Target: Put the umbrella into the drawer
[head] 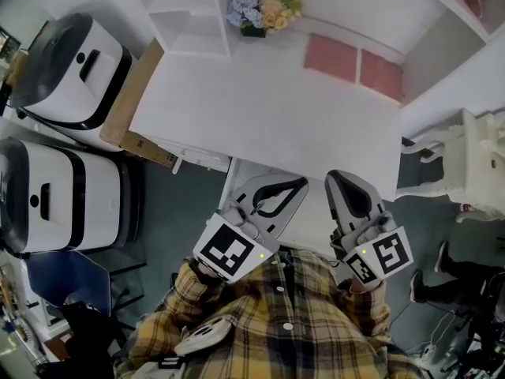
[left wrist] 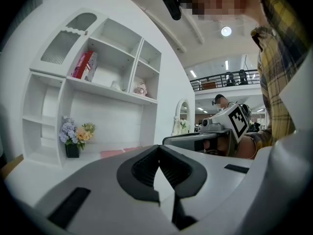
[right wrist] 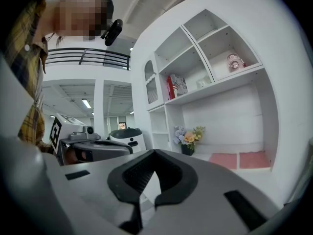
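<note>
Containers first. The white shelf unit (left wrist: 105, 89) at the back of the desk (head: 268, 109) is all open cubbies. One holds a red box (left wrist: 84, 65) standing upright, and another holds a small pinkish figurine (left wrist: 141, 88). A little white thing sits between them, too small to make out. Down on the desk, tucked in the back corner, is a small dark pot (head: 254, 31) stuffed with a bouquet (head: 264, 6) of blue, peach and pale yellow flowers. Two flat pink rectangular mats (head: 359, 65) lie side by side further along, just apart from each other.

The desk top is plain matte white and otherwise bare. A flat brown cardboard sheet (head: 130, 101) leans along its left edge, and beyond that stand two rounded, glossy white-and-black machines (head: 71, 69). On the other side there's a carved white chair (head: 473, 164).

The left tongs (left wrist: 159, 153) are pressed together with nothing between them, just the ribbed dark pads meeting at the tips. The right tongs (right wrist: 152, 153) look the same, closed and empty. Both hang side by side at the near edge of the desk, close to the person's plaid shirt (head: 276, 322).

Where the umbrella is, I can't tell from any view, and I can't pick out the drawer either.
</note>
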Tool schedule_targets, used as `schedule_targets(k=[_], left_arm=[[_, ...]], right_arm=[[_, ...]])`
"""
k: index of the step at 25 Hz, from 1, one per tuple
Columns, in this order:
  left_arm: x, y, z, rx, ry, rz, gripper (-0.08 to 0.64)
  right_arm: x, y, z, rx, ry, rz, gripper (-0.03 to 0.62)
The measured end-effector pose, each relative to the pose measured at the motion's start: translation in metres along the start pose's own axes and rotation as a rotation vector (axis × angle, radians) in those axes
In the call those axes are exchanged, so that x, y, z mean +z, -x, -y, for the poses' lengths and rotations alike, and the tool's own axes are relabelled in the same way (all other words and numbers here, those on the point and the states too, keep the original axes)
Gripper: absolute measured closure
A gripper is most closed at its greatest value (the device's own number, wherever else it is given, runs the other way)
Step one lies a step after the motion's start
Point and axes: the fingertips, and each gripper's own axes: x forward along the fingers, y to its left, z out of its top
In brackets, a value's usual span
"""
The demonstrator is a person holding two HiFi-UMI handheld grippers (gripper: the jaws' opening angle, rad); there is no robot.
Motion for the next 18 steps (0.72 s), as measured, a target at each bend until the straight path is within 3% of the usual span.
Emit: schedule_targets(k=[9, 18], left_arm=[[0.008, -0.003, -0.003, -0.002, -0.002, 0.023, 0.540], [0.016, 0.001, 0.003, -0.023, -0.113, 0.042, 0.540]], right_arm=[[0.001, -0.001, 0.000, 0.015, -0.002, 0.002, 0.577], [0.003, 0.001, -0.005, 0.023, -0.001, 0.005, 0.577]])
